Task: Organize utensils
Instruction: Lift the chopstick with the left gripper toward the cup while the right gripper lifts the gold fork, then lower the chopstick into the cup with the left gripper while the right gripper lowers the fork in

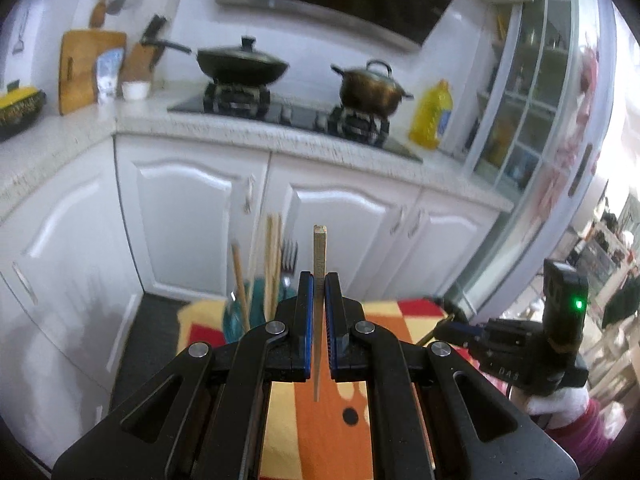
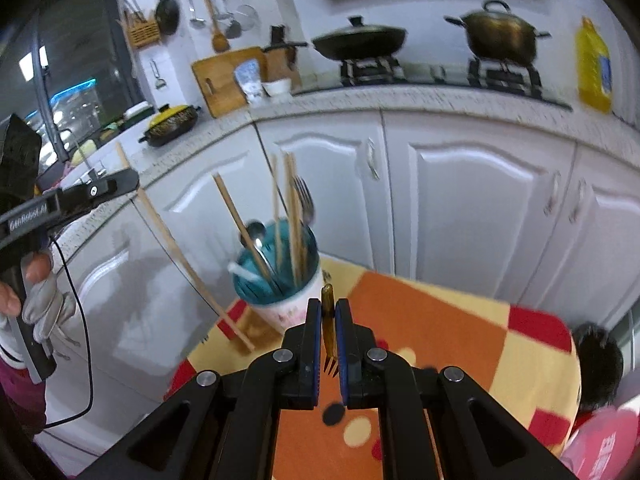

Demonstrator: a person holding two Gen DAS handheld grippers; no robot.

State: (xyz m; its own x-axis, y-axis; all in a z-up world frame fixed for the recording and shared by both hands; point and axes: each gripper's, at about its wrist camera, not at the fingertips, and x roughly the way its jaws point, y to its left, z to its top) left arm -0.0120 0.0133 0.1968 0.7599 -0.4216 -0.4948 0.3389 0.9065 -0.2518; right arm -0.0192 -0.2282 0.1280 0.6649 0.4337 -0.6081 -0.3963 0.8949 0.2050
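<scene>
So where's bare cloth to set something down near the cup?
Open checkered cloth lies right of the utensil cup, out to the table's edge. The cup itself is crowded with chopsticks, a fork and a spoon. Its left side is blocked by the left gripper's chopstick.

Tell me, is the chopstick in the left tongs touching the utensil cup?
Apart. The right wrist view shows the chopstick slanting down left of the cup, with cabinet visible between them.

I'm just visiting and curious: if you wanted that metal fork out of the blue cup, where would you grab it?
Probably by the neck just below the tines, coming straight down from above. The metal fork stands tines-up in the cup, its handle buried among chopsticks, so only the top is free. Both hand-held grippers are already full.
</scene>
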